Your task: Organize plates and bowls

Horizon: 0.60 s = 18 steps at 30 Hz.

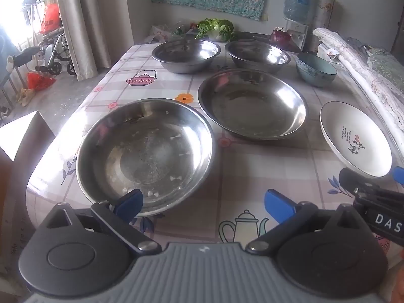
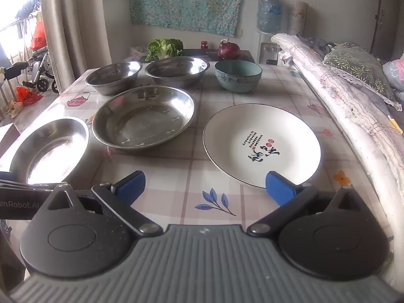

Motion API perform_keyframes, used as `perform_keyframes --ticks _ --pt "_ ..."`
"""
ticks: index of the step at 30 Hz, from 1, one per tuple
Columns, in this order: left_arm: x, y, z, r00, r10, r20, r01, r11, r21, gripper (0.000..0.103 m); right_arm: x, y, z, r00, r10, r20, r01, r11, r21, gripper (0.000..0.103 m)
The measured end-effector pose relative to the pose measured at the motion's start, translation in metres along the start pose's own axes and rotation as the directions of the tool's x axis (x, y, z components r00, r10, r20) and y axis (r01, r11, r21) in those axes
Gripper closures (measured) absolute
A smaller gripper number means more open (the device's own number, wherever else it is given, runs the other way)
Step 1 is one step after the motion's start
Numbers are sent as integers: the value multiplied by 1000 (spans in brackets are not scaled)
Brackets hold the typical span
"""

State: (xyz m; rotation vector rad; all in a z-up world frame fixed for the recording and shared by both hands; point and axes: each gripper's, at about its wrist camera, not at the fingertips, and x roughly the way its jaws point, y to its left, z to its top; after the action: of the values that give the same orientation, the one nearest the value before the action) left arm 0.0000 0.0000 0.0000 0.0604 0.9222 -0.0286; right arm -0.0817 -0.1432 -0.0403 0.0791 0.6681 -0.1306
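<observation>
Two steel plates lie on the checked tablecloth: a near one (image 1: 145,154) (image 2: 49,149) and a farther one (image 1: 252,103) (image 2: 144,117). Behind them stand two steel bowls, left (image 1: 185,54) (image 2: 113,75) and right (image 1: 257,55) (image 2: 176,70), and a teal ceramic bowl (image 1: 317,70) (image 2: 238,74). A white plate with black lettering (image 1: 353,141) (image 2: 261,144) lies at the right. My left gripper (image 1: 204,205) is open above the near steel plate's front rim. My right gripper (image 2: 205,185) is open, its right pad over the white plate's near edge. Neither holds anything.
Leafy greens (image 2: 165,46) and a purple cabbage (image 2: 228,49) sit at the table's far end. A lace-covered bed edge (image 2: 353,116) runs along the right side. A cardboard box corner (image 1: 27,136) stands at the left. A curtain and wheeled frame lie beyond.
</observation>
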Motion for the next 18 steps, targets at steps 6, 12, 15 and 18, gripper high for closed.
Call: perform_keyframes --ticks 6,12,15,18 --pt "0 -1 0 1000 -6 3 6 1000 -1 0 -4 -4 -3 1000 6 -4 -6 1000 -3 1" --pt "-2 1 -1 1000 -14 1 14 1000 -7 0 2 5 2 999 -9 -31 8 999 -37 1" --pt "-2 3 -1 1000 -18 -2 18 1000 -9 0 -4 4 1 999 -5 -33 4 1000 -31 1" --pt "-3 2 -1 1000 -22 -2 22 1000 -8 0 -3 3 1 999 -10 -41 9 1000 -23 1"
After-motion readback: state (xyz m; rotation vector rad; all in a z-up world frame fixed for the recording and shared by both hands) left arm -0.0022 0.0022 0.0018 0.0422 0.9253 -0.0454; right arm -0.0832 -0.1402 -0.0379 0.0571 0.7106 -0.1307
